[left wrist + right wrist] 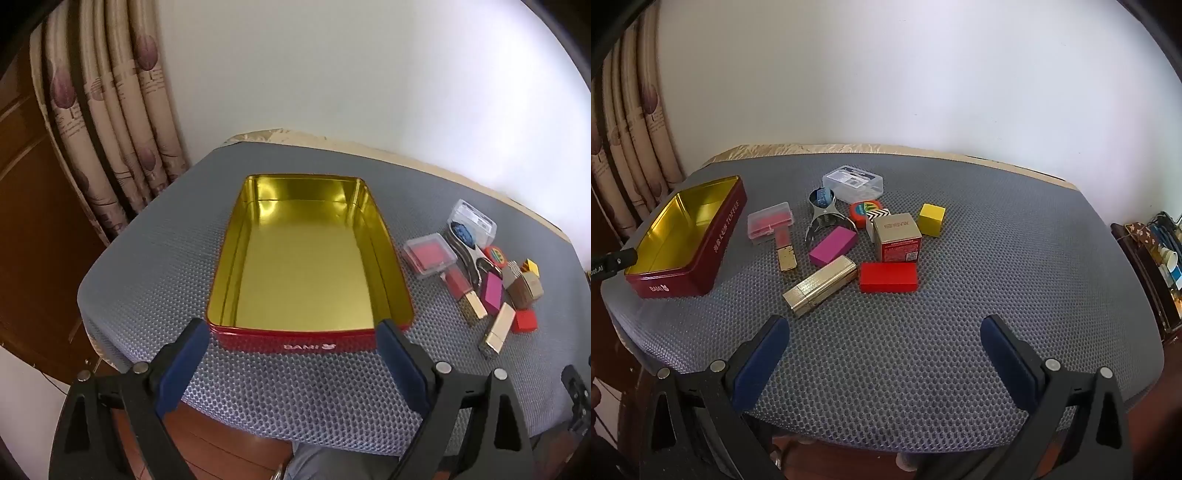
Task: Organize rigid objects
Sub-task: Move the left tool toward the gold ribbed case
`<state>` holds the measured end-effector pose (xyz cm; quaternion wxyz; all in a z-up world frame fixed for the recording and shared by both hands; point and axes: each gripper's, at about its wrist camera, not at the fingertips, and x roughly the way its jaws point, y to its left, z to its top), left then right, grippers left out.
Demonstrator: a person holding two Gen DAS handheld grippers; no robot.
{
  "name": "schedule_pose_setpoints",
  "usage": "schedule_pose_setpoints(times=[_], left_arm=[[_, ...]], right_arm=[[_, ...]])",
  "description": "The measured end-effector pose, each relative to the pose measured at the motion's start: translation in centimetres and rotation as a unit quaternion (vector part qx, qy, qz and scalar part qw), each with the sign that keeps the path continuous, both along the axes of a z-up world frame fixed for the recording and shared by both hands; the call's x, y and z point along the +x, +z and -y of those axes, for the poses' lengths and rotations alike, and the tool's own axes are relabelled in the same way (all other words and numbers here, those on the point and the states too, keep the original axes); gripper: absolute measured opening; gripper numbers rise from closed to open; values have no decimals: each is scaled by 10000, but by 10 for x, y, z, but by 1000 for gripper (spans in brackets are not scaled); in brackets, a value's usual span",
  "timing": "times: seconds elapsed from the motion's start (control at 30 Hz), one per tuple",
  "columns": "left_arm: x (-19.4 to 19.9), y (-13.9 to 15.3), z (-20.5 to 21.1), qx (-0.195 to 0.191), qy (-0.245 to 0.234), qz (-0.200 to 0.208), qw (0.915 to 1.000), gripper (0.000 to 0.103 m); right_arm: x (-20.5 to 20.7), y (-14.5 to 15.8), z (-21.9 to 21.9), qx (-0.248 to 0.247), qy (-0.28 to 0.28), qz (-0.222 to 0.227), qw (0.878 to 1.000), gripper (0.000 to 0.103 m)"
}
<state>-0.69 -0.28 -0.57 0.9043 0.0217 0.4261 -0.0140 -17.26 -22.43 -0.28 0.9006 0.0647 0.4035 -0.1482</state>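
Observation:
An open red tin [312,341] with a gold inside stands empty on the grey mat; it also shows at the left in the right wrist view [716,243]. Right of it lies a cluster of small objects: a red block [888,277], a gold ribbed case [823,285], a magenta block [833,245], a yellow cube [931,219], a gold-and-red box [897,236], a clear case with red contents [771,222] and a clear plastic box [853,182]. My left gripper [293,334] is open just before the tin's near wall. My right gripper [884,332] is open, short of the cluster.
The grey honeycomb mat [997,258] covers a small table against a white wall. Curtains [110,129] hang at the left. A shelf with clutter [1160,251] stands past the table's right edge. A metal clip and a round tape measure [862,211] lie among the objects.

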Motion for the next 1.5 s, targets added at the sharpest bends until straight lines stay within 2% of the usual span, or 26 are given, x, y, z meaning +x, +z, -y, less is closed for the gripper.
schedule_pose_setpoints(times=[0.23, 0.37, 0.47, 0.7, 0.83, 0.93, 1.0, 1.07, 1.1, 1.2, 1.37, 1.5], left_arm=[[-5, -4, 25, 86, -387, -161, 9991, 94], [-13, -6, 48, 188, -810, -188, 9964, 94], [-18, -8, 75, 238, -1277, -315, 9910, 94], [-21, -20, 140, 219, -2370, -683, 9689, 94], [-17, -28, 180, 422, -2883, -815, 9531, 94], [-8, -32, 202, 443, -3309, -979, 9375, 94], [-4, -34, 216, 604, -3512, -943, 9296, 94], [0, -38, 228, 629, -3824, -1035, 9160, 94], [3, -41, 232, 686, -3896, -1071, 9122, 94], [16, -54, 243, 835, -4002, -1336, 9028, 94], [34, -69, 252, 942, -4036, -1574, 8964, 94], [49, -82, 253, 861, -4065, -1851, 8905, 94]], right_arm=[[-3, 0, 6, 32, -66, -4, 10000, 103], [-8, 0, 14, 52, -154, -11, 9999, 103], [-12, -2, 24, 62, -258, -52, 9996, 103], [-27, -10, 65, 286, -749, -34, 9968, 103], [-33, -13, 80, 435, -888, 18, 9951, 103], [-33, -15, 85, 506, -859, 1, 9950, 103], [-33, -17, 89, 573, -868, -11, 9946, 103], [-34, -19, 94, 653, -911, -5, 9937, 103], [-34, -19, 97, 703, -936, -5, 9931, 103], [-34, -22, 104, 832, -1009, 1, 9914, 103], [-33, -25, 108, 957, -1007, 0, 9903, 103], [-30, -28, 108, 1012, -973, -50, 9901, 103]])
